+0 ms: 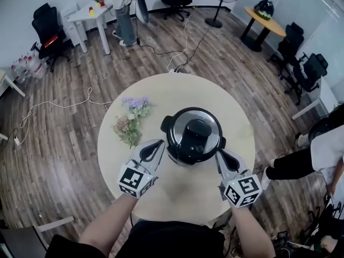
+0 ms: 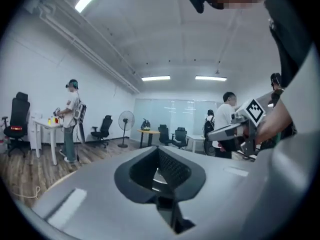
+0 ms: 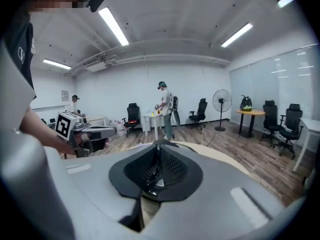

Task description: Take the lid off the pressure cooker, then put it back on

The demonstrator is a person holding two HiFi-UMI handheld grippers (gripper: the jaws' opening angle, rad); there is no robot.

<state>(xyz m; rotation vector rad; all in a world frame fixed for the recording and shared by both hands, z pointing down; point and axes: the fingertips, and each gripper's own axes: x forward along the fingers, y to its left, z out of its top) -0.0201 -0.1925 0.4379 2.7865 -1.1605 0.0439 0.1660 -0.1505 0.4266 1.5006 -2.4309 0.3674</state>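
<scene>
A bunch of flowers (image 1: 130, 120) lies toward the left edge of the round worktop (image 1: 177, 90). The left gripper (image 1: 156, 145) hovers just beside the pressure cooker (image 1: 171, 144) on its near-left side, jaws closed on nothing. The cooker stands about mid-worktop, a little right of centre, with its lid (image 1: 198, 130) on. The right gripper (image 1: 221, 157) sits at the cooker's near-right side, jaws likewise together and empty.

We note bare tabletop (image 1: 183, 192) nearside of pressure cooker (image 1: 193, 135); flower bunch (image 1: 130, 121) crowds its left, apparently just clear.
</scene>
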